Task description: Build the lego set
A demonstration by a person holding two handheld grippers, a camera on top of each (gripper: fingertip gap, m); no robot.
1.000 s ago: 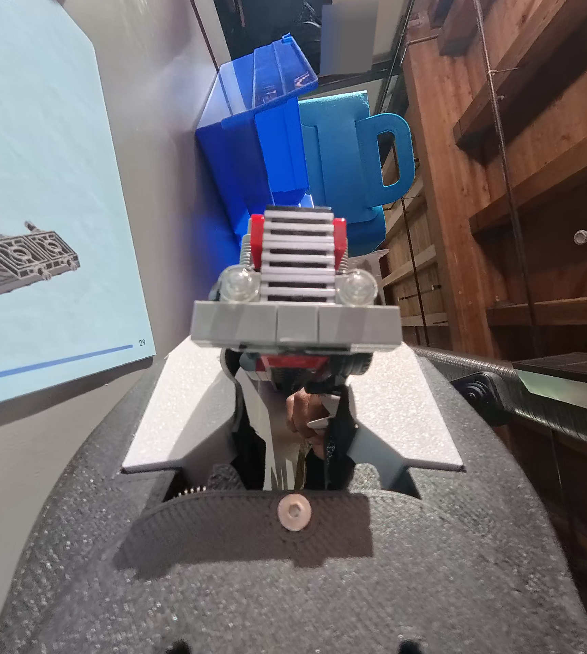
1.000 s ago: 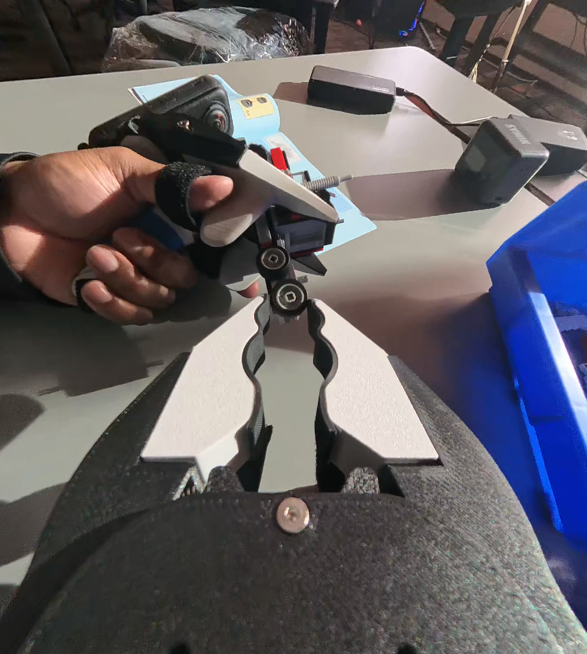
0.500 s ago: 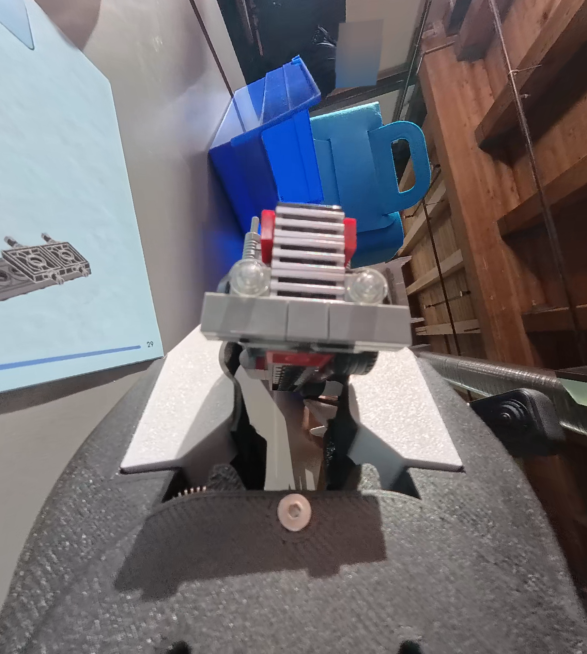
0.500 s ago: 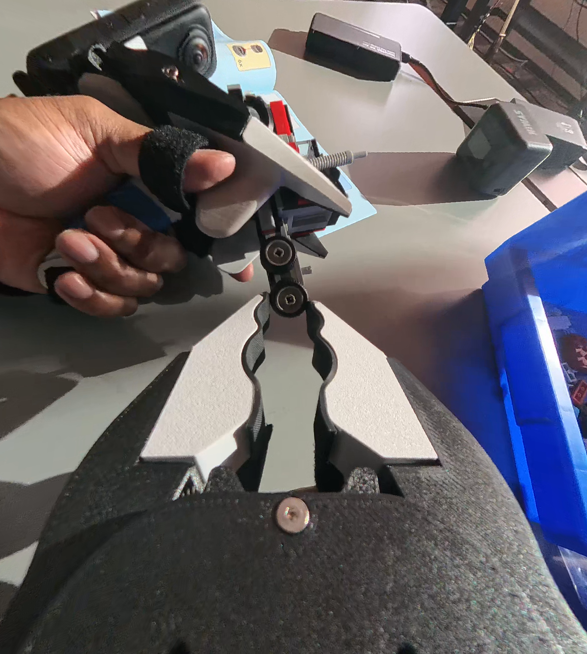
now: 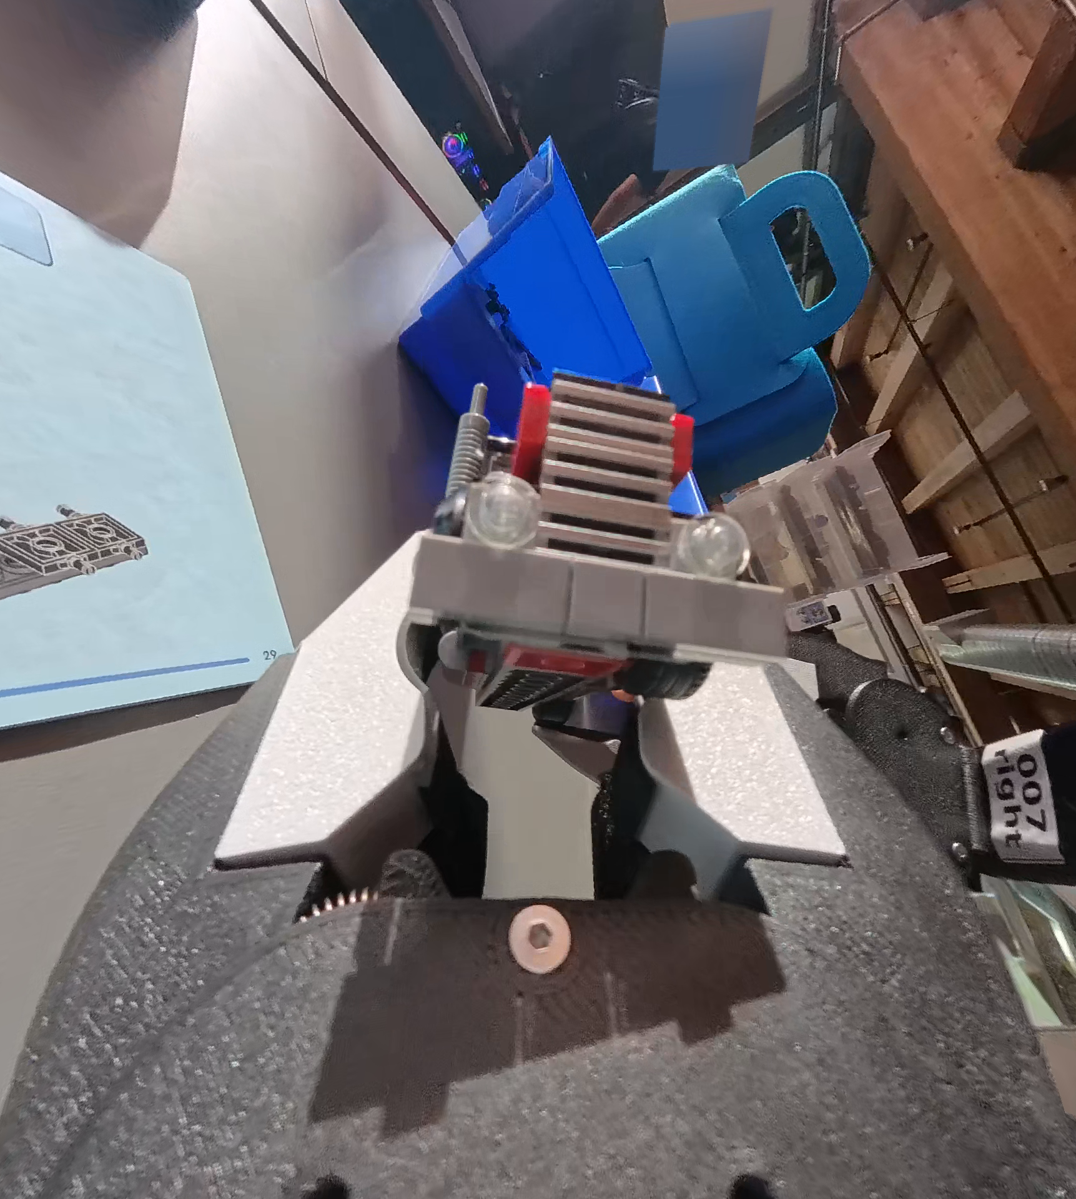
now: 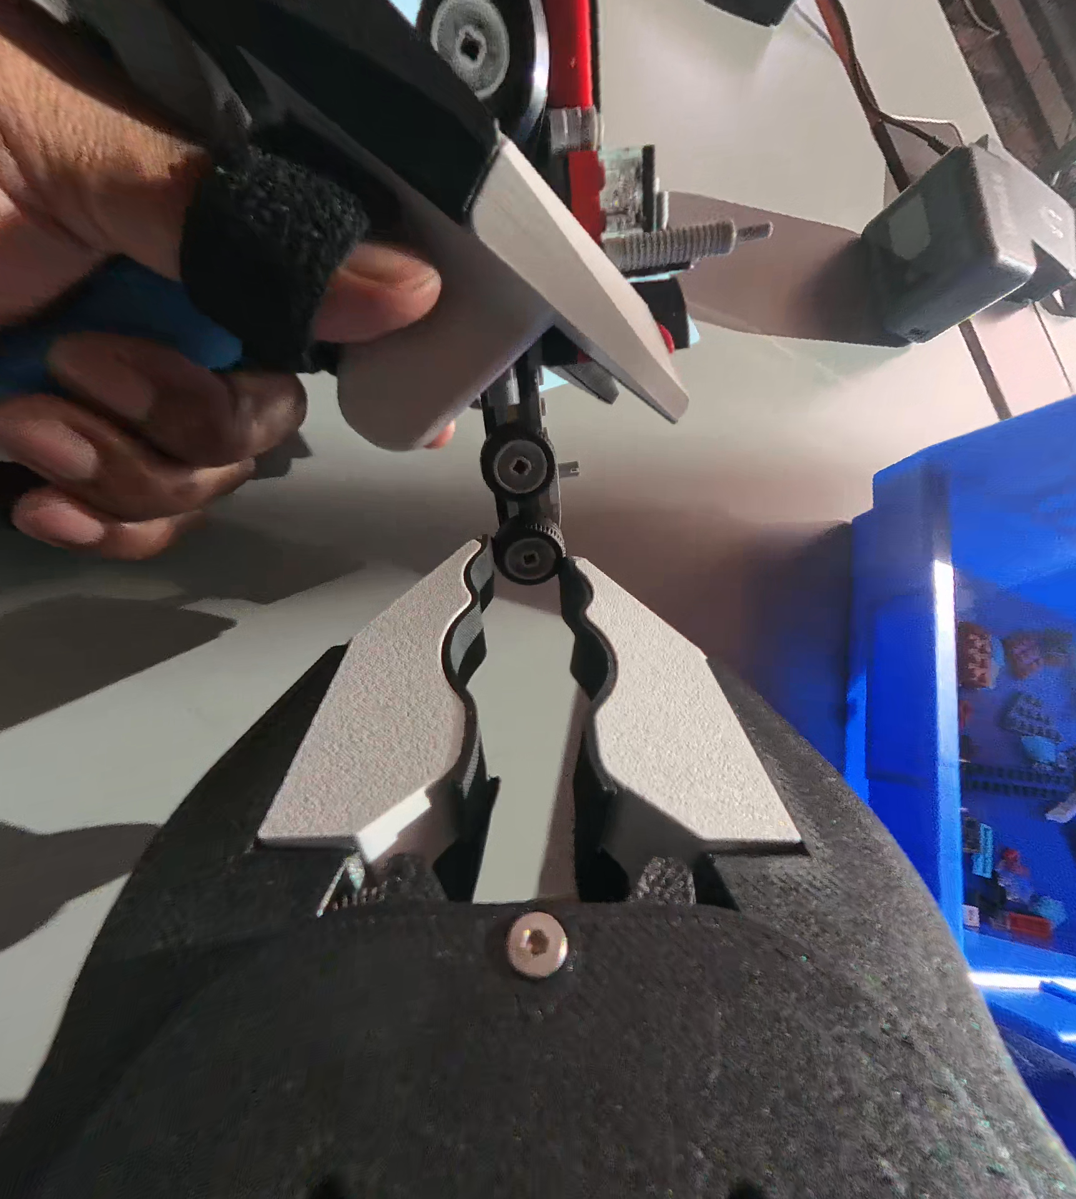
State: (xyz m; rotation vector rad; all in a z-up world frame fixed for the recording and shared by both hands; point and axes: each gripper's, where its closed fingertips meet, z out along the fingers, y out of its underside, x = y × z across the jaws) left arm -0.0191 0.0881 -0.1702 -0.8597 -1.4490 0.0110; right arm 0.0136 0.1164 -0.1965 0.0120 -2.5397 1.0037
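Note:
My left gripper [image 5: 561, 675] is shut on a lego truck [image 5: 600, 519] with a grey slatted grille, red sides, clear headlights and a grey bumper. It holds the truck in the air, nose up. In the right wrist view a hand [image 6: 68, 227] holds that gripper at the upper left. The truck [image 6: 587, 162] shows behind one of its fingers [image 6: 561, 305]. My right gripper [image 6: 525, 561] is shut on the lower wheel of a small black two-wheel piece [image 6: 517, 464] that hangs under the truck.
The light-blue instruction booklet [image 5: 68, 454] lies on the grey table [image 6: 133, 681]. A blue bin [image 6: 911, 649] with several loose bricks stands at the right, also in the left wrist view [image 5: 522, 311]. Dark boxes [image 6: 963, 259] with cables sit at the far edge. The gap from one gripper's tips to the other's is roughly 5 centimeters.
Both grippers have risen and drawn closer, so the left gripper and truck fill more of the right wrist view. The truck has tilted. The right gripper keeps its hold on the black wheel piece.

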